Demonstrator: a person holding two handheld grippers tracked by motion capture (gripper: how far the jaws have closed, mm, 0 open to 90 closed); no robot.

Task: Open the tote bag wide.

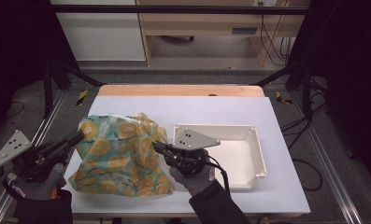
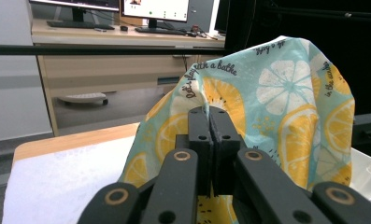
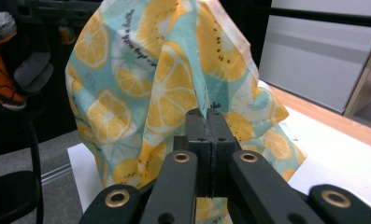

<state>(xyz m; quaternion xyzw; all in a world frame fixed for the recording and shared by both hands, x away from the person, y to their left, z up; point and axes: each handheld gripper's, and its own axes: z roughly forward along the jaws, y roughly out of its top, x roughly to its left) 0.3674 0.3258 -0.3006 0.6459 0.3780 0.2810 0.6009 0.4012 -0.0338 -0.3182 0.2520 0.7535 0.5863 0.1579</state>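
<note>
A teal cloth printed with orange and lemon slices is held up off the white table between both grippers and drapes down to the table's front. My left gripper is shut on its left edge; in the left gripper view the jaws of the left gripper pinch the cloth. My right gripper is shut on the right edge. In the right gripper view, the right gripper clamps a fold of the cloth.
A white rectangular tray lies right of the cloth, just behind my right hand. The white table top ends in a wooden strip at the far edge. Black frame bars and desks stand beyond.
</note>
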